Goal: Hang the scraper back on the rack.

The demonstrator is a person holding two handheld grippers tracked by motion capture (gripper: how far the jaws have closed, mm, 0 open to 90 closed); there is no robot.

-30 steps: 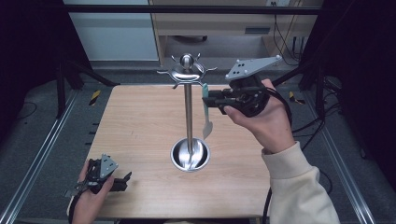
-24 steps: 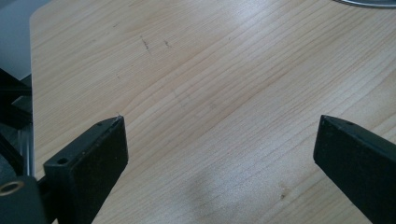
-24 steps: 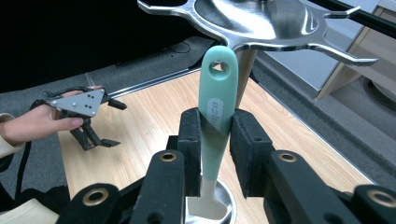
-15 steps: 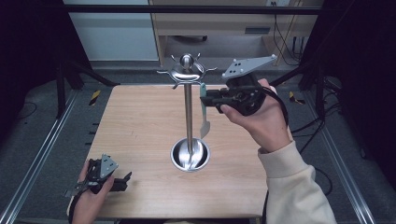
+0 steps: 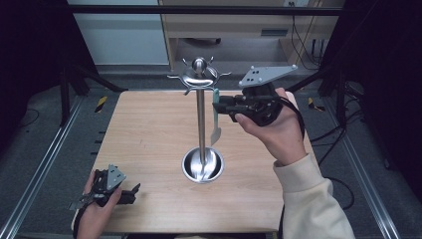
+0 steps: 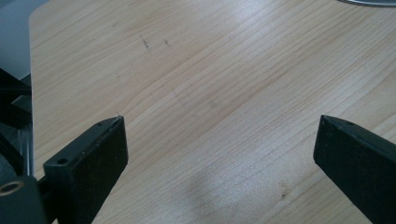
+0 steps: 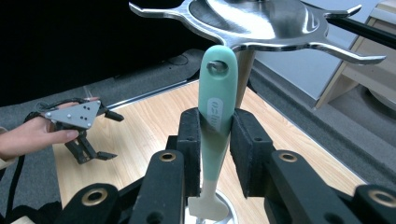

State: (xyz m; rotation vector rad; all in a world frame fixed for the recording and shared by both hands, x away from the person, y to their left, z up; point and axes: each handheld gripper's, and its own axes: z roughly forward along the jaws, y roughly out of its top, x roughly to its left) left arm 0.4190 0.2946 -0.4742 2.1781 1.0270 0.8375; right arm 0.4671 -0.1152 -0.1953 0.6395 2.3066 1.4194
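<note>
A steel utensil stand (image 5: 200, 124) rises from a round base (image 5: 202, 165) at the table's middle, and its top is ringed with hook prongs (image 7: 252, 23). My right gripper (image 5: 219, 107) is shut on the mint-green handle of a spatula (image 7: 216, 88), which hangs upright with its white blade (image 5: 215, 134) down. The handle's hole sits just under one prong; I cannot tell whether it is hooked. My left gripper (image 5: 130, 191) rests low at the table's front left corner, open, with bare wood between its jaws (image 6: 219, 135).
The wooden table (image 5: 149, 129) ends in metal rails on both sides. A shelf unit and cables stand beyond the far edge. From the right gripper view, the left gripper (image 7: 111, 136) shows far off at the left.
</note>
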